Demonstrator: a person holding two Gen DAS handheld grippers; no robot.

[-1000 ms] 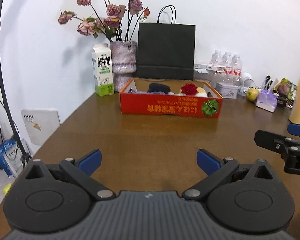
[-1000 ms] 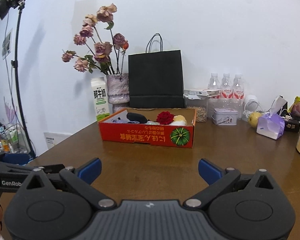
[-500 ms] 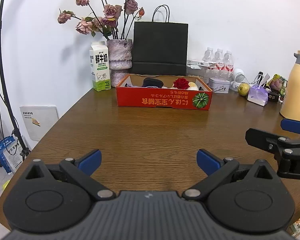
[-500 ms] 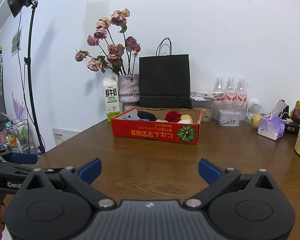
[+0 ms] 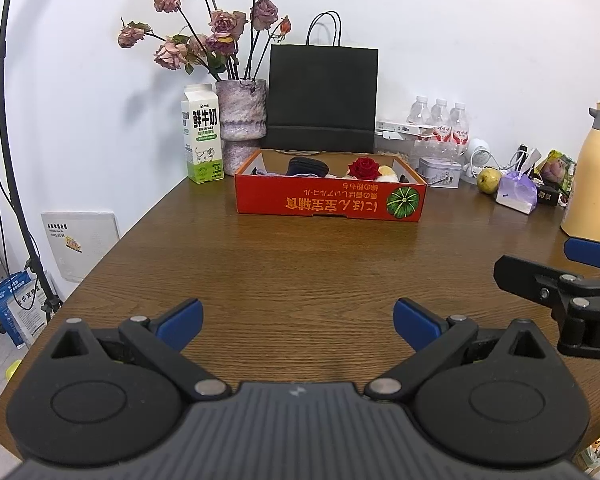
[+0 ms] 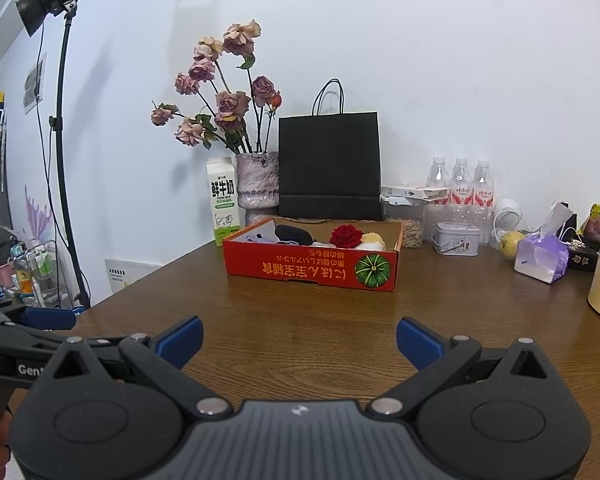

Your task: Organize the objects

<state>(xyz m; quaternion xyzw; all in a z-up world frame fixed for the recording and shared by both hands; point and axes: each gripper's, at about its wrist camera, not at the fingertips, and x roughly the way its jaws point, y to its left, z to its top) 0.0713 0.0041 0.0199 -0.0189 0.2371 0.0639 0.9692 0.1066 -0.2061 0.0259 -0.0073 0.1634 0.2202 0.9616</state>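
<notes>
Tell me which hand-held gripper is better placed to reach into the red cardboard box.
Marginally the left hand-held gripper: open, empty, the red cardboard box dead ahead. The right hand-held gripper sees it left of centre.

The red box [image 5: 330, 200] has a front wall that hides the bottoms of the things inside. The black thing [image 5: 308, 166] in it is too small to tell. The yellow flask [image 5: 592, 176], far to the right of the left gripper [image 5: 298, 318], is cut off by the edge.
</notes>
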